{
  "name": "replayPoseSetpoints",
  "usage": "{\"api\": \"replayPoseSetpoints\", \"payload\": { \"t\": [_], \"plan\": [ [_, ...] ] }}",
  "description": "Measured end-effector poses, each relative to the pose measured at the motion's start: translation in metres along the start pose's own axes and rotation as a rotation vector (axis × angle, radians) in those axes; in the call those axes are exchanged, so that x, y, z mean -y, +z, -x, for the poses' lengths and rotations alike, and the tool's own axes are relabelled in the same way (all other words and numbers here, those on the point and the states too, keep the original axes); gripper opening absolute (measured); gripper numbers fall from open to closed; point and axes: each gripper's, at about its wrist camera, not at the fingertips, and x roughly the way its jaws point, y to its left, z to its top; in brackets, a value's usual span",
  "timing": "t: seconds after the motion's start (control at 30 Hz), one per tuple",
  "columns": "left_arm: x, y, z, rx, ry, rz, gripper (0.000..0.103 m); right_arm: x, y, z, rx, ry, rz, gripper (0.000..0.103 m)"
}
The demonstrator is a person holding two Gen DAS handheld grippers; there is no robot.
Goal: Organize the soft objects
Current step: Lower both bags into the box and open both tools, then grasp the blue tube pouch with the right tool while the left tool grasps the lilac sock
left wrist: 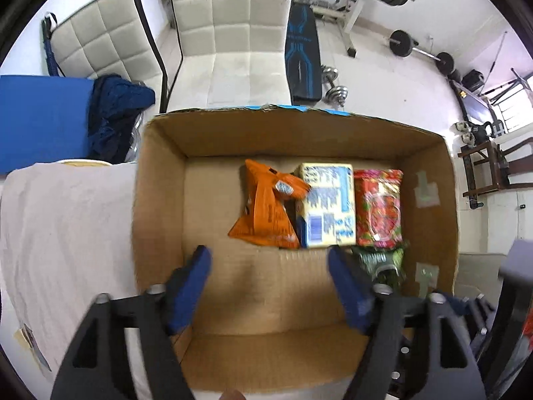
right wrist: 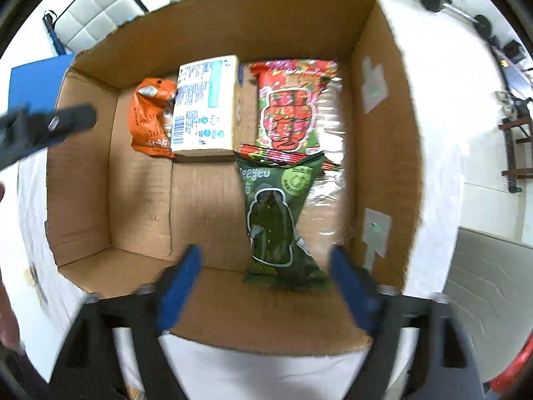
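Four soft packs lie on the floor of the open cardboard box (right wrist: pixel 383 126). The green pack (right wrist: pixel 276 220) sits lengthwise near the right wall, its lower end between the blue fingers (right wrist: pixel 180 286) of the right gripper (right wrist: pixel 266 286), and nothing is touching it: those jaws are spread wide, released, hanging above the pack. Its top edge overlaps the foot of the red pack (right wrist: pixel 293 110) just beyond it. Left of the red one, apart by a strip of bare cardboard, lies the pale yellow pack (right wrist: pixel 206 106), with the orange pack (right wrist: pixel 150 120) pressed against its left side.

Over in the left wrist view, the left gripper (left wrist: pixel 269 280) is also spread and empty, over bare box floor just short of the orange and yellow packs. The box rests on a white cloth (left wrist: pixel 66 220); a blue mat (left wrist: pixel 40 116) and padded white chairs (left wrist: pixel 230 10) stand beyond it.
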Motion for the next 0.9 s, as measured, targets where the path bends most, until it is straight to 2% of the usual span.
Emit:
{"api": "replayPoseSetpoints", "payload": {
  "t": [0.07, 0.2, 0.3, 0.9],
  "plan": [
    [-0.001, -0.013, 0.013, 0.034, -0.001, 0.009, 0.097, -0.001, -0.006, 0.01, 0.037, -0.001, -0.009, 0.102],
    [-0.004, -0.037, 0.044, 0.121, 0.026, 0.024, 0.099, -0.008, -0.027, 0.028, 0.112, -0.042, -0.003, 0.102],
    [-0.001, -0.052, 0.06, 0.159, 0.033, 0.021, 0.103, -0.013, -0.041, 0.044, 0.159, -0.049, 0.002, 0.103],
    [0.002, -0.12, 0.144, 0.341, 0.083, 0.031, 0.103, -0.031, -0.115, 0.147, 0.368, -0.05, 0.022, 0.103]
  ]
}}
